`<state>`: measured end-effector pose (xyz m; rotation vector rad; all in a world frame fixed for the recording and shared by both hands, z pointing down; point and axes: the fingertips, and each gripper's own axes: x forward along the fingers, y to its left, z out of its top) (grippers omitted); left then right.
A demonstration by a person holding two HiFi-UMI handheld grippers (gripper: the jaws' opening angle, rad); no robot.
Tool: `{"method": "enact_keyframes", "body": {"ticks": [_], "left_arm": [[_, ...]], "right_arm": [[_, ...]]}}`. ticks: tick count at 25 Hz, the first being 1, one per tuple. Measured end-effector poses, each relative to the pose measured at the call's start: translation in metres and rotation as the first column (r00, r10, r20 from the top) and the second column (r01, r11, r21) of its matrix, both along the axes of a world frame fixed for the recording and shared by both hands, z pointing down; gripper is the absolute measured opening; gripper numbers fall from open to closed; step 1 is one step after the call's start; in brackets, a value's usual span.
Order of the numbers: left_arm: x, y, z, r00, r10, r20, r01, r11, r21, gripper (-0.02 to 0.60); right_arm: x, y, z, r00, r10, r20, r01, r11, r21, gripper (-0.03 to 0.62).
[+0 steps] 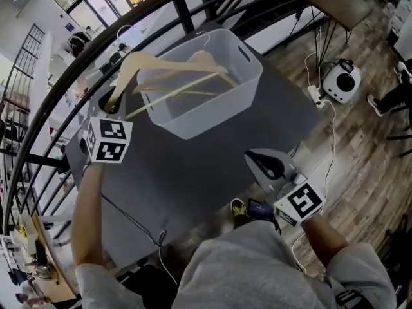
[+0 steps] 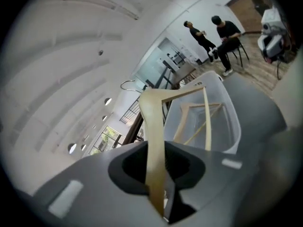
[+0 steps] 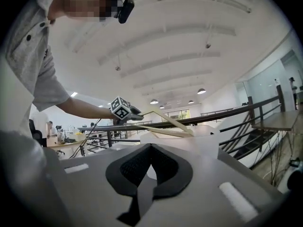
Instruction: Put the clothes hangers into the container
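The white container [image 1: 248, 76] stands at the far side of the dark table [image 1: 193, 172]. My left gripper [image 1: 114, 103] is shut on one end of a pale wooden hanger [image 1: 151, 60], which reaches over the container's left rim. In the left gripper view the hanger [image 2: 154, 141] runs up from between the jaws of the left gripper [image 2: 158, 195] toward the container [image 2: 232, 126]. Another hanger [image 2: 196, 119] lies inside it. My right gripper [image 1: 254, 158] hovers over the table's near right corner, shut and holding nothing. In the right gripper view the right gripper [image 3: 147, 183] points at the container [image 3: 203, 136].
A black railing [image 1: 96, 50] curves behind the table. On the wooden floor to the right sit a white round device [image 1: 341, 82] and cables. A wooden desk [image 1: 335, 2] stands at the far right. Two people [image 2: 222, 32] are in the distance.
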<state>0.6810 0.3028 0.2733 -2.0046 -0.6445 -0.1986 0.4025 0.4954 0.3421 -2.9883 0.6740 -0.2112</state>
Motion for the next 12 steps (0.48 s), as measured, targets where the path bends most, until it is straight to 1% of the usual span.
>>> {"method": "enact_keyframes", "body": {"ticks": [1, 2, 3, 5, 6, 9, 11, 12], "left_arm": [[0.009, 0.020, 0.005, 1.000, 0.028, 0.000, -0.028, 0.998, 0.056, 0.080], [0.016, 0.039, 0.012, 0.998, 0.060, 0.002, -0.060, 0.992, 0.114, 0.080], [0.020, 0.057, 0.021, 0.996, 0.093, 0.006, -0.092, 0.980, 0.175, 0.080], [0.025, 0.089, 0.041, 0.989, 0.148, 0.021, -0.148, 0.946, 0.289, 0.080], [0.027, 0.103, 0.052, 0.985, 0.168, 0.031, -0.169, 0.927, 0.335, 0.080], [0.033, 0.138, 0.078, 0.976, 0.207, 0.065, -0.215, 0.881, 0.423, 0.080], [0.034, 0.153, 0.095, 0.972, 0.220, 0.088, -0.236, 0.860, 0.453, 0.080], [0.034, 0.158, 0.104, 0.970, 0.221, 0.102, -0.243, 0.855, 0.459, 0.081]], "right_arm": [[-0.001, 0.011, 0.002, 1.000, 0.022, 0.004, -0.022, 1.000, 0.012, -0.002], [-0.003, 0.021, 0.004, 0.999, 0.043, 0.008, -0.043, 0.999, 0.021, -0.002], [-0.006, 0.030, 0.006, 0.998, 0.063, 0.012, -0.064, 0.998, 0.027, -0.002], [-0.014, 0.046, 0.012, 0.994, 0.104, 0.020, -0.104, 0.994, 0.033, -0.002], [-0.018, 0.053, 0.016, 0.992, 0.123, 0.025, -0.124, 0.992, 0.035, -0.002], [-0.026, 0.071, 0.029, 0.984, 0.172, 0.048, -0.174, 0.983, 0.052, -0.002], [-0.032, 0.082, 0.036, 0.977, 0.202, 0.068, -0.206, 0.977, 0.059, -0.002], [-0.036, 0.087, 0.040, 0.973, 0.218, 0.072, -0.223, 0.973, 0.060, -0.002]]}}
